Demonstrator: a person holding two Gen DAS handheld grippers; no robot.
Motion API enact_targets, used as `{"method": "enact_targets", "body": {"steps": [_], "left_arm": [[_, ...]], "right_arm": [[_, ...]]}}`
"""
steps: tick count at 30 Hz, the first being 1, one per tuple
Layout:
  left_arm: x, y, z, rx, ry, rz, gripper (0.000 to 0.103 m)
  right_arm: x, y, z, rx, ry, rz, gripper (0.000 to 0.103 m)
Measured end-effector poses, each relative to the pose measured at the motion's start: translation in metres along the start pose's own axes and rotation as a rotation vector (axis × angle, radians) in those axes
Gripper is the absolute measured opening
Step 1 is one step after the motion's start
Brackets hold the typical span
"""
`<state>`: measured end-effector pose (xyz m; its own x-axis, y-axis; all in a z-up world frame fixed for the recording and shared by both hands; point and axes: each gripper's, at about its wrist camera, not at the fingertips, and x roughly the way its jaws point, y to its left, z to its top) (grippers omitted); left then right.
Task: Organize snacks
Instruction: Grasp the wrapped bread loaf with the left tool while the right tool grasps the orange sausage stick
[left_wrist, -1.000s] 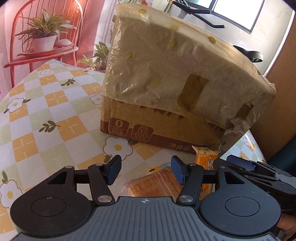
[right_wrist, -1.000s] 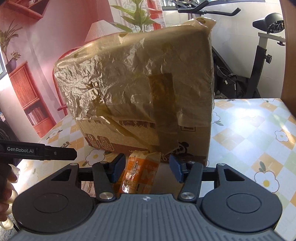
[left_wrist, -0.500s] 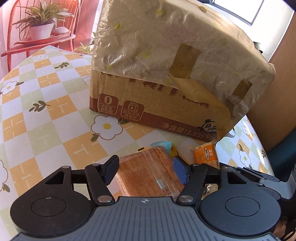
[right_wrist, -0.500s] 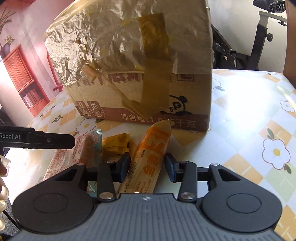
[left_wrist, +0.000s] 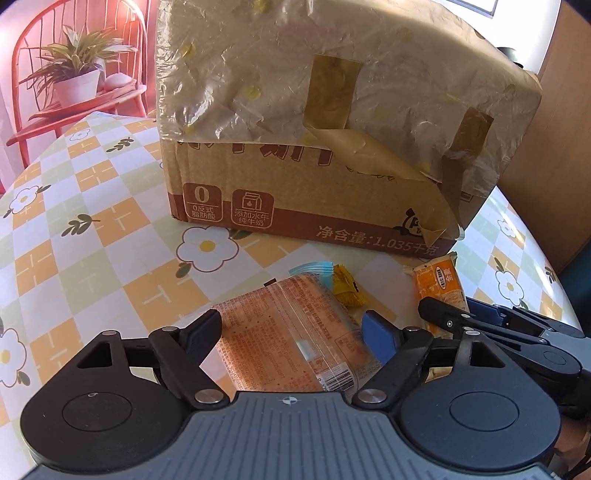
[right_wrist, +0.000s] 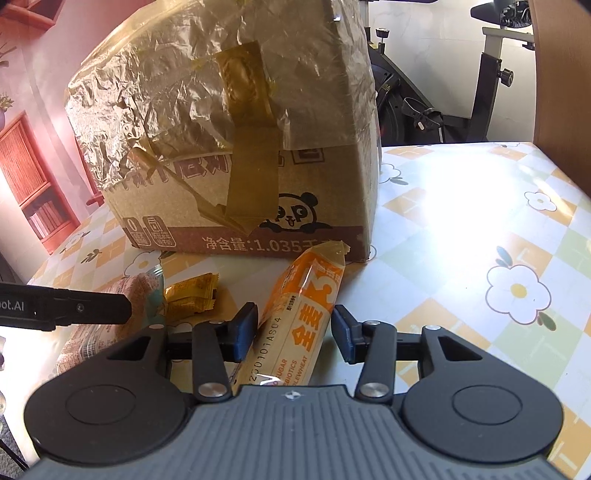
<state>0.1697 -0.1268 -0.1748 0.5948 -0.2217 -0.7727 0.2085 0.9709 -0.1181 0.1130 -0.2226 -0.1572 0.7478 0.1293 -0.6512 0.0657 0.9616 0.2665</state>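
Observation:
A flat orange snack packet (left_wrist: 291, 332) lies on the table between the fingers of my open left gripper (left_wrist: 295, 332). A long orange-and-white snack bar (right_wrist: 303, 321) lies between the fingers of my open right gripper (right_wrist: 293, 334); neither pad clearly touches it. The bar also shows in the left wrist view (left_wrist: 441, 288). A small yellow wrapped candy (left_wrist: 347, 288) lies between the two packets, also in the right wrist view (right_wrist: 192, 293). A cardboard box (left_wrist: 314, 199) draped in crinkled plastic stands just behind the snacks.
The table has a checked flower-print cloth (left_wrist: 92, 229). A red chair with a potted plant (left_wrist: 77, 81) stands beyond the far left edge. An exercise bike (right_wrist: 461, 92) stands behind the table. A wooden panel (left_wrist: 554, 147) is at right.
Both grippers have dropped lower and closer to the table. The flat packet now sits between the left fingers, the long bar between the right fingers. The right fingers are wider apart than half a second ago.

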Motion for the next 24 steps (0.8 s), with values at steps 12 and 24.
{"method": "enact_targets", "body": {"steps": [12,24], "left_arm": [[0.018,0.032,-0.001,-0.126,0.111,0.070,0.091],[0.014,0.059,-0.005,-0.098,0.016,0.062,0.079]], "right_arm": [[-0.002,-0.003,-0.001,0.016,-0.008,0.009,0.047],[-0.005,-0.003,-0.005,0.021,-0.035,0.019,0.047]]}}
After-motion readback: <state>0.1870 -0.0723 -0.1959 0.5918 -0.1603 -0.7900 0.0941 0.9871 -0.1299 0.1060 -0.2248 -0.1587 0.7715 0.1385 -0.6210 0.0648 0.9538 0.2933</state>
